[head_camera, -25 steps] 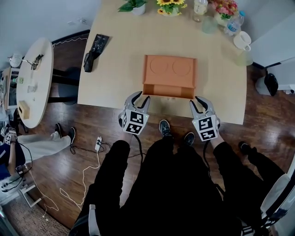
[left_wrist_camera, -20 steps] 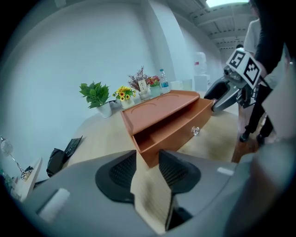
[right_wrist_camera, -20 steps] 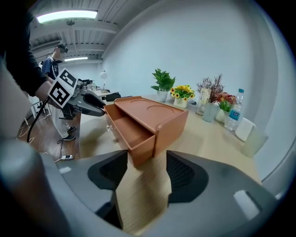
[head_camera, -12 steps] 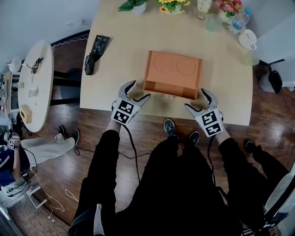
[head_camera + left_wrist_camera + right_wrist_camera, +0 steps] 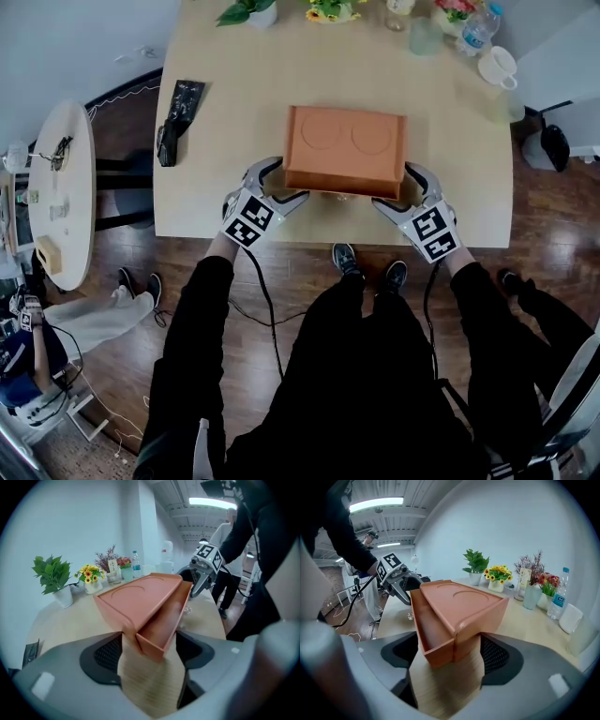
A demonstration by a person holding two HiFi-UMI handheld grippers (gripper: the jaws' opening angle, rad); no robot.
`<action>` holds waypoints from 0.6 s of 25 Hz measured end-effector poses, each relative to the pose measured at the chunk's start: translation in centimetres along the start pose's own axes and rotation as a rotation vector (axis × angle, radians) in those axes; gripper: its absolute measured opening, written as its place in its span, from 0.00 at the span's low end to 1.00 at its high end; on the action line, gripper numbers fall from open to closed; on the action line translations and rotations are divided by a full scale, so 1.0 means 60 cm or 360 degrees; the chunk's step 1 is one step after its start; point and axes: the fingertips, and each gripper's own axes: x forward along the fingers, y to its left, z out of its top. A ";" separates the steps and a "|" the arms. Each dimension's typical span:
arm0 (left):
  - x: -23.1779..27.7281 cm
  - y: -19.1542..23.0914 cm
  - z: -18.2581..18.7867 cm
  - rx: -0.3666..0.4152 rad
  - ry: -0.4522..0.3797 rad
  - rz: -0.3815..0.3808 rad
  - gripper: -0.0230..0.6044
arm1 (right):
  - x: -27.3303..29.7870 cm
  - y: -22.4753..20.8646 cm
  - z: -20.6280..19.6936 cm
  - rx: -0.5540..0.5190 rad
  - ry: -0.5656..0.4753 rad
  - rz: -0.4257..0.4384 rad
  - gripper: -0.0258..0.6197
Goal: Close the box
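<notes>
An orange box [image 5: 345, 148] with two round recesses in its lid lies on the wooden table [image 5: 225, 112]. Its drawer [image 5: 164, 620] sticks out toward me. My left gripper [image 5: 284, 180] straddles the near left corner and my right gripper [image 5: 396, 187] the near right corner. In the left gripper view the drawer's corner lies between the jaws of the left gripper [image 5: 146, 654], which are opening, with gaps on both sides. In the right gripper view the box [image 5: 457, 616] lies likewise between the right gripper's [image 5: 449, 657] opening jaws, untouched by the pads.
A black pouch [image 5: 173, 117] lies at the table's left. Potted plants, flowers [image 5: 499, 576], a bottle [image 5: 476, 33] and a white mug [image 5: 497, 66] line the far edge. A small shiny item [image 5: 187, 610] lies by the drawer. A round side table [image 5: 61, 178] stands left.
Both grippers have gone from shut to wide open and moved forward from the table's near edge to the box's two near corners.
</notes>
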 end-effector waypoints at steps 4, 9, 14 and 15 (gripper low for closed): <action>-0.008 0.032 -0.002 -0.0065 -0.0028 0.0151 0.29 | -0.009 -0.028 0.003 0.0034 -0.0027 -0.0122 0.42; -0.007 0.036 0.000 -0.0092 -0.0052 0.0194 0.28 | -0.009 -0.032 0.003 0.0030 -0.0032 -0.0144 0.40; -0.011 0.036 -0.008 -0.0188 -0.0046 0.0263 0.29 | -0.016 -0.029 0.005 0.0060 -0.0034 -0.0164 0.41; -0.019 0.036 -0.004 -0.0228 -0.0063 0.0290 0.29 | -0.026 -0.028 0.010 0.0091 -0.0053 -0.0162 0.42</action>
